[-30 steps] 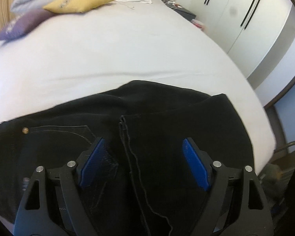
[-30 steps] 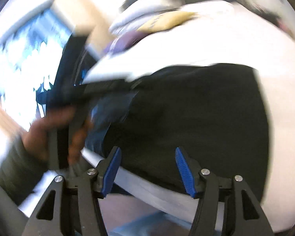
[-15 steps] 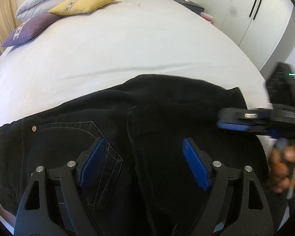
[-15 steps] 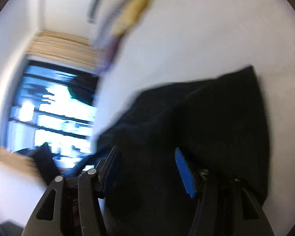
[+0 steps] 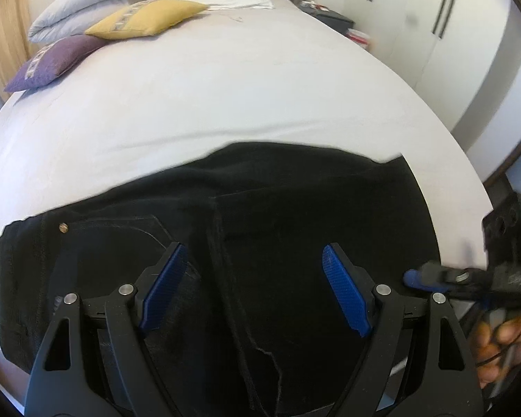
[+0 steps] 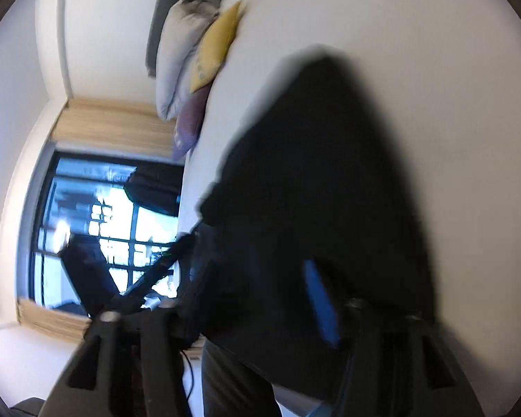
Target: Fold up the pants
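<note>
Left wrist view gives me the clear picture: black pants [image 5: 295, 236] lie folded across the near edge of the white bed [image 5: 225, 87], waistband rivet at left, leg seam running between my left gripper [image 5: 253, 288], whose blue pads are spread wide, empty, over the cloth. Only here do I see the right gripper [image 5: 430, 279] side-on at the pants' right edge, plus the yellow cushion [image 5: 146, 19] and purple cushion [image 5: 52, 62].

Right wrist view is blurred: pants [image 6: 330, 191], a window [image 6: 100, 229], one blue pad [image 6: 321, 305] visible. I cannot tell its state.

Half a second ago the right gripper sat higher, over the cloth. No containers seen.
</note>
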`<state>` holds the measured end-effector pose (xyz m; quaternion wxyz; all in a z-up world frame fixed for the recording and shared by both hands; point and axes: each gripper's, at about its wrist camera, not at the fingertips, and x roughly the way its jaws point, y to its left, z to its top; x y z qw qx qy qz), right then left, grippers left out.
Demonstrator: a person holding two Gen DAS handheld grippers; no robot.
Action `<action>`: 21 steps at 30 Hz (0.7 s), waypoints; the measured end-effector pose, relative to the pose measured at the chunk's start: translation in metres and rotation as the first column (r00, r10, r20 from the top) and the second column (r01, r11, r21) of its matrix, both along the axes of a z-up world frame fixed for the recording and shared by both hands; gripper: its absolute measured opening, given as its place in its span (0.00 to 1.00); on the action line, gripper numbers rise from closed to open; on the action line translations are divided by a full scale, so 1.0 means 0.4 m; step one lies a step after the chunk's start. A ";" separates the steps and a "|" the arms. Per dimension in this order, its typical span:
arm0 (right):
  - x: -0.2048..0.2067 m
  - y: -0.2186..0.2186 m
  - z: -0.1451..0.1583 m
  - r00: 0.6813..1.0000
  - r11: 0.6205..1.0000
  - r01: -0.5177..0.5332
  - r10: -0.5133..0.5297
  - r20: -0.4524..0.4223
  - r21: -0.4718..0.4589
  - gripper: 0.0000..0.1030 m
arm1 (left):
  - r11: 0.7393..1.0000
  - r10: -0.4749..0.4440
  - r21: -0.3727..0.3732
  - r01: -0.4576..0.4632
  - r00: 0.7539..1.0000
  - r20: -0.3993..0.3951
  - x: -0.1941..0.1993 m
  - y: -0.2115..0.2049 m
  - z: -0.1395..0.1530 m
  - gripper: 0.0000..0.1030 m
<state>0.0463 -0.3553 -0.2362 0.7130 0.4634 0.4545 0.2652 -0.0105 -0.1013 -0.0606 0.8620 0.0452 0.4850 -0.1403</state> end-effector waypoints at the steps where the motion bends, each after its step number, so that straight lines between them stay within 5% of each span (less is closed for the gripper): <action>1: -0.032 -0.012 -0.010 1.000 1.000 0.023 -0.024 -0.008 -0.018 0.15 | 1.000 -0.014 0.008 0.014 1.000 -0.008 -0.018 -0.002 -0.009 0.78; 3: -0.059 -0.044 -0.018 0.998 0.999 0.037 -0.038 -0.049 -0.014 0.20 | 0.999 -0.030 0.035 0.032 0.999 -0.033 -0.032 -0.009 -0.050 0.78; 5: -0.079 -0.068 0.014 0.997 0.999 0.028 -0.030 -0.065 -0.030 0.39 | 0.999 -0.018 0.048 0.021 0.997 -0.079 -0.042 0.001 -0.098 0.78; 6: -0.089 -0.074 0.041 0.999 0.999 0.024 -0.025 -0.040 -0.034 0.50 | 0.999 -0.011 0.044 0.015 0.996 -0.089 -0.048 0.008 -0.113 0.78; 10: -0.063 -0.035 0.124 0.997 0.999 -0.001 -0.002 0.082 0.041 0.66 | 0.999 -0.003 0.045 0.006 0.998 -0.070 -0.069 0.018 -0.115 0.78; 13: -0.049 -0.001 0.056 0.998 0.999 -0.050 0.050 0.025 -0.001 0.68 | 0.999 0.004 0.047 -0.001 0.998 -0.067 -0.081 0.016 -0.116 0.78; 15: -0.065 0.002 -0.006 0.999 0.998 -0.037 0.037 -0.005 -0.055 0.49 | 0.999 0.006 0.047 -0.003 0.997 -0.070 -0.091 0.023 -0.127 0.78; 18: -0.064 -0.024 0.000 0.999 1.000 -0.020 0.019 -0.044 -0.009 0.49 | 0.999 0.010 0.040 -0.007 0.997 -0.070 -0.099 0.028 -0.128 0.78; 21: -0.059 -0.035 0.077 1.000 0.996 -0.015 0.017 0.012 -0.090 0.56 | 0.999 0.012 0.047 -0.008 0.997 -0.071 -0.098 0.024 -0.124 0.78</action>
